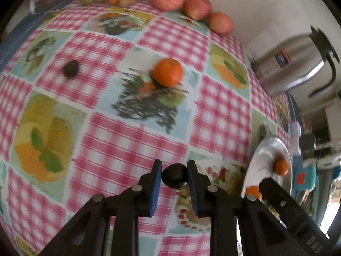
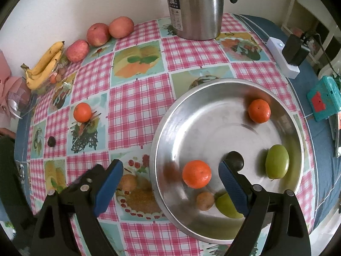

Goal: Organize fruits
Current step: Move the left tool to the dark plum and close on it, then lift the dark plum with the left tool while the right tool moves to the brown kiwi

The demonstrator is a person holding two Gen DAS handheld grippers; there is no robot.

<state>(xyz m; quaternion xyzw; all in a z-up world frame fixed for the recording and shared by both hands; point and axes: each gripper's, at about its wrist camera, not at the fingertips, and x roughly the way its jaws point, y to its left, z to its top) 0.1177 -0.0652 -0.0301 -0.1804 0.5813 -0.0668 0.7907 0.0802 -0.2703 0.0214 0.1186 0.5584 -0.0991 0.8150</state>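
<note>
My left gripper (image 1: 174, 176) is shut on a small dark plum (image 1: 174, 176), held above the checked tablecloth. On the cloth lie a tangerine (image 1: 167, 71) and another dark plum (image 1: 71, 68). The steel bowl (image 2: 168, 140) holds two tangerines (image 2: 197, 173) (image 2: 259, 110), a dark plum (image 2: 235, 160), two green fruits (image 2: 277, 161) and a small brown fruit (image 2: 205, 200). My right gripper (image 2: 170, 181) is open and empty, straddling the bowl's left rim. The loose tangerine (image 2: 82, 112) and plum (image 2: 51, 141) show at the left in the right wrist view.
Three red apples (image 2: 98, 34) line the wall, with bananas (image 2: 44, 66) over a glass dish at the left. A steel thermos jug (image 2: 196, 8) stands behind the bowl. A white power strip with a black adapter (image 2: 285, 57) and a teal box (image 2: 324, 100) lie at the right.
</note>
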